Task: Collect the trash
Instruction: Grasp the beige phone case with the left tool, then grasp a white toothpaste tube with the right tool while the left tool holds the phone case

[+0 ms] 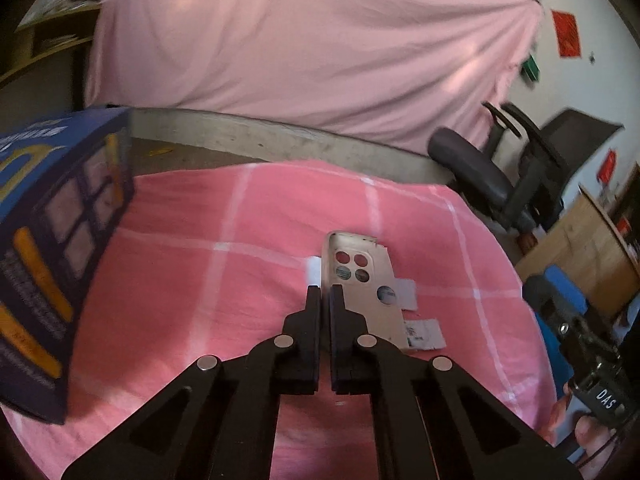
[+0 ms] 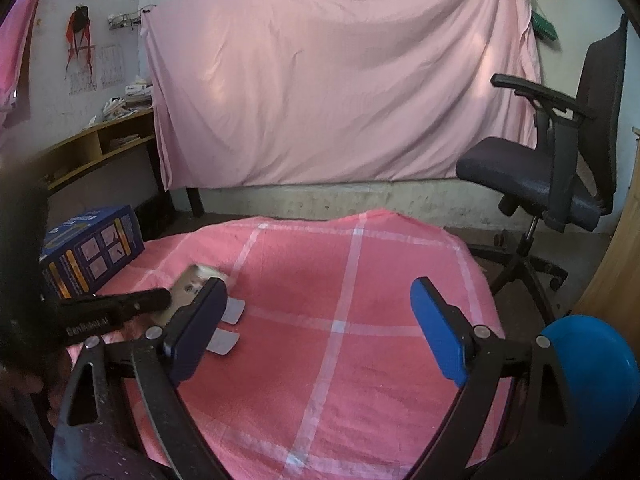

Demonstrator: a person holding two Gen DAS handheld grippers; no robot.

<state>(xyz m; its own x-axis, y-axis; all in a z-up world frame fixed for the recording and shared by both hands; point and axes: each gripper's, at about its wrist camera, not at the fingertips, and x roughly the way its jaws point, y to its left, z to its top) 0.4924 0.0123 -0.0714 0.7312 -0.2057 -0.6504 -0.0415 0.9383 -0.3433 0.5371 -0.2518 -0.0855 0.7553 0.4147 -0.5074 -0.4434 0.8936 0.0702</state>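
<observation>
Beige plastic, thin and stiff — the phone case (image 1: 360,280) lies flat on the pink checked cloth (image 1: 200,280), straight ahead of the left tool (image 1: 325,290), whose jaws are pinched together on the case's near left edge. That narrow edge grip could let it pivot or slip free when lifted. Paper scraps (image 1: 424,334) just right of the tool may get left behind. The right tool (image 2: 320,300) stands wide and empty — well right of the case.

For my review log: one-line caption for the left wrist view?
Left gripper shut on the edge of a beige phone case lying on a pink checked cloth.
</observation>
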